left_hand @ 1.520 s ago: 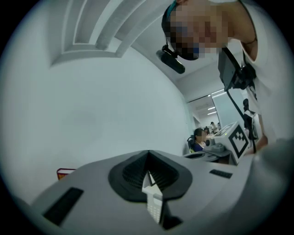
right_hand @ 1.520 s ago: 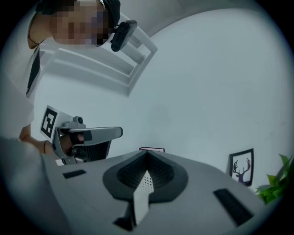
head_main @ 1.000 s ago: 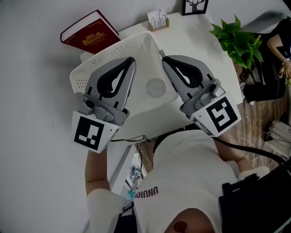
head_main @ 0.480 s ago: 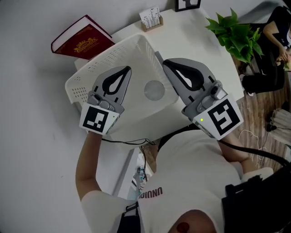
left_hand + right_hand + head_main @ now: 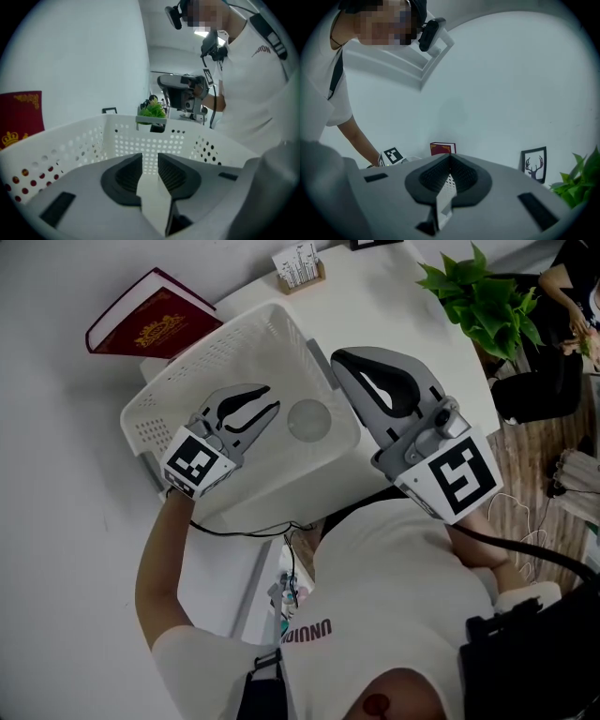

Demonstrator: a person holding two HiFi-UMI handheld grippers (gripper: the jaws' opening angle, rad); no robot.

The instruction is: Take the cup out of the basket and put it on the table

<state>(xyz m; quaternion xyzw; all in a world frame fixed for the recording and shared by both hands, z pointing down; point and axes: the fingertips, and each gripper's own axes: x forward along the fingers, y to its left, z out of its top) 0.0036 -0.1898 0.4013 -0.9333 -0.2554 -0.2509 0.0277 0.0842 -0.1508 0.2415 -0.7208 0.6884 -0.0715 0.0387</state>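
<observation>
The white perforated basket (image 5: 178, 395) stands on the white table (image 5: 394, 306). Inside it, near the right wall, the cup (image 5: 307, 420) shows as a pale translucent round seen from above. My left gripper (image 5: 265, 399) hangs over the basket's middle, just left of the cup; its jaws are opening and nothing is between them. In the left gripper view (image 5: 150, 161) only the basket's far wall (image 5: 140, 136) shows past the fingers; the cup is hidden there. My right gripper (image 5: 342, 357) is shut and empty above the basket's right rim.
A red book (image 5: 150, 315) leans behind the basket at the far left. A card holder (image 5: 300, 266) stands at the table's back. A green plant (image 5: 487, 301) and a seated person (image 5: 572, 296) are at the right. A deer picture (image 5: 534, 164) stands against the wall.
My left gripper has moved forward and down over the basket, and its jaws have gone from shut to apart. The right gripper has stayed about where it was, still shut.
</observation>
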